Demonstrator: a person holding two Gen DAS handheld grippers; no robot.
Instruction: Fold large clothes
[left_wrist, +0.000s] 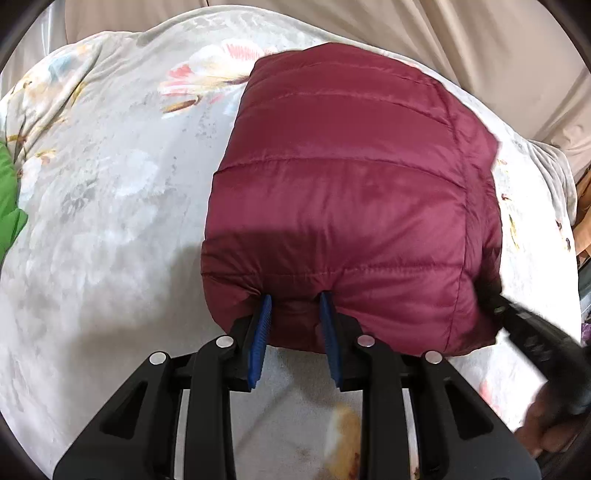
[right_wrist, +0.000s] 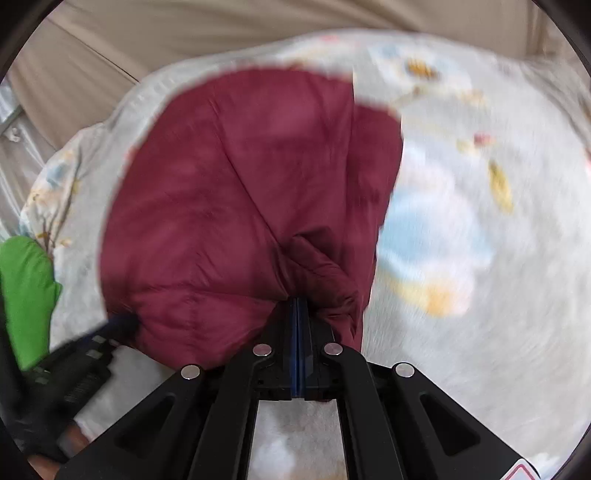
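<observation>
Puffy maroon jacket (left_wrist: 347, 206), light, slick, springy: left gripper (left_wrist: 295, 299) pinches its near hem, right gripper (right_wrist: 297, 301) clamped on a corner fold.

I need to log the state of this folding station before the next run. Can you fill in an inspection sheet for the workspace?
Surface: floral blanket, pale, spread wide and slightly rumpled.
Job's things: maroon puffer jacket, folded into a compact bundle on the blanket.
Clutter: green garment at the blanket's left edge, only partly in view.
Grippers: left gripper has the jacket's near edge bunched between its blue fingers; right gripper is shut on a fold at the jacket's near right corner.
Cables: nothing seen.
Surroundings: beige fabric backdrop behind the blanket.
</observation>
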